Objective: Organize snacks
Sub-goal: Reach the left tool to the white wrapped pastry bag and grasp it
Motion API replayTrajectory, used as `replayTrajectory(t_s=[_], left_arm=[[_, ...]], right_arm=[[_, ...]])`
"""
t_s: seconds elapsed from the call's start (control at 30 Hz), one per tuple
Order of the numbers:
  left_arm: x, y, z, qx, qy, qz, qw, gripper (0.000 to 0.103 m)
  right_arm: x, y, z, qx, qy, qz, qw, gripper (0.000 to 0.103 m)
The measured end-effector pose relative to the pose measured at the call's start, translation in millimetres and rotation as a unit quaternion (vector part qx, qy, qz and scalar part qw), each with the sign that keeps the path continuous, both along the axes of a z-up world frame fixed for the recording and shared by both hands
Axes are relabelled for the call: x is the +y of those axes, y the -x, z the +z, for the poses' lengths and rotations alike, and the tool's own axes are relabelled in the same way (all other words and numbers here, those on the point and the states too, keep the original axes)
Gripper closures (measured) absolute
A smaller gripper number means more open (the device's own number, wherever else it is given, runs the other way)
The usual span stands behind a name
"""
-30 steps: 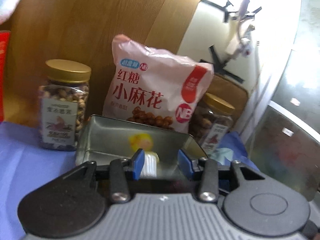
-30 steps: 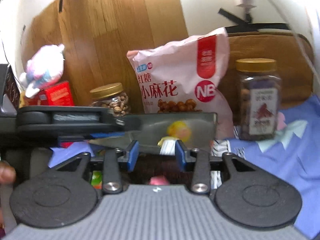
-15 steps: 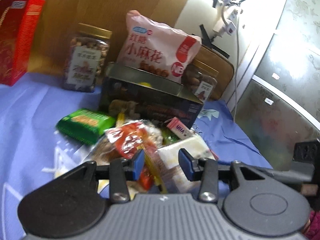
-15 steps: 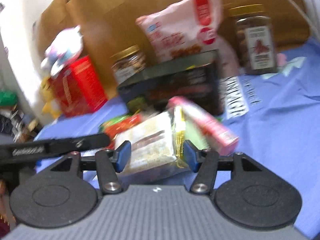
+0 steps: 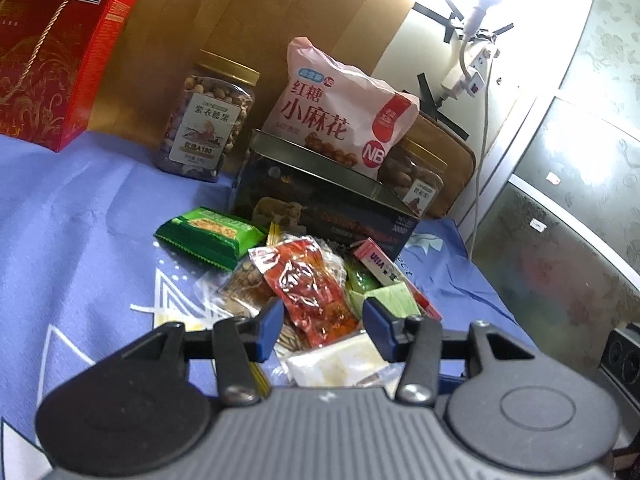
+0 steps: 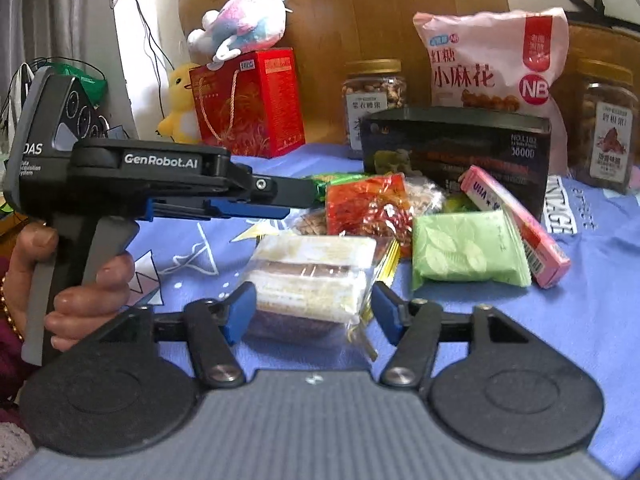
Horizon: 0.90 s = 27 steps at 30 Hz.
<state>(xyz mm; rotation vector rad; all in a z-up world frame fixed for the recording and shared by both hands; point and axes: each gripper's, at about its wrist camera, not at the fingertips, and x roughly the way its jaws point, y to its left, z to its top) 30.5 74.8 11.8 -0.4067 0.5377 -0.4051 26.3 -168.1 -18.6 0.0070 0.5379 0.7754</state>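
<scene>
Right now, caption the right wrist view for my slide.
Right gripper opening around clear-wrapped sandwich cake before dark tin box.

A loose heap of small snacks lies on the blue cloth just in front of the open dark tin point(image 6: 456, 148). A clear-wrapped pale layered cake point(image 6: 312, 276) lies flat at six o'clock of the heap, a crinkled red packet point(image 6: 366, 206) sits at its centre, and a dark green pack point(image 5: 210, 236) lies at ten o'clock. A light green pouch point(image 6: 466, 252) lies at three o'clock, with a slim pink box point(image 6: 514, 224) tilted against the tin beside it.
</scene>
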Motion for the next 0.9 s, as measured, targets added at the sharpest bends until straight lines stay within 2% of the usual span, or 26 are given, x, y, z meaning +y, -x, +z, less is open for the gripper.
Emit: replayTrajectory(t_s=[0.07,0.17,0.37,0.53,0.6,0.67,0.83,0.9], left_arm=[[-1.3,1.0,-3.3,0.0,-0.001,-0.005,1.0,0.058],[-4.2,1.0,-6.8,0.001,-0.005,-0.014,0.9999,0.058],[-8.8,3.0,-9.0,-0.006,-0.011,-0.027,0.9995,0.054],[-10.3,2.9,-9.7,-0.007,-0.011,-0.035,0.9993,0.057],[-11.0,2.8,-9.8,-0.007,-0.011,-0.039,0.9992,0.057],[-11.5,3.6,-9.9,-0.009,-0.011,-0.042,0.999,0.058],[-11.2,6.8,-7.8,-0.027,-0.007,-0.052,0.9982,0.061],[-12.0,9.1,-6.7,-0.035,-0.003,-0.063,0.9974,0.061]], right_arm=[[0.2,-0.7,-6.6,0.011,0.009,-0.003,1.0,0.021],[-0.6,1.7,-8.0,0.013,0.008,0.002,1.0,0.019],[4.0,7.0,-9.3,0.001,0.022,0.012,1.0,0.018],[15.9,13.3,-9.8,-0.025,0.059,0.025,0.998,0.019],[17.6,15.8,-10.1,-0.036,0.068,0.025,0.997,0.025],[16.9,17.3,-10.2,-0.044,0.07,0.026,0.996,0.038],[16.5,26.8,-7.8,-0.079,0.071,0.023,0.994,0.059],[16.9,35.4,-5.3,-0.108,0.067,0.018,0.992,0.062]])
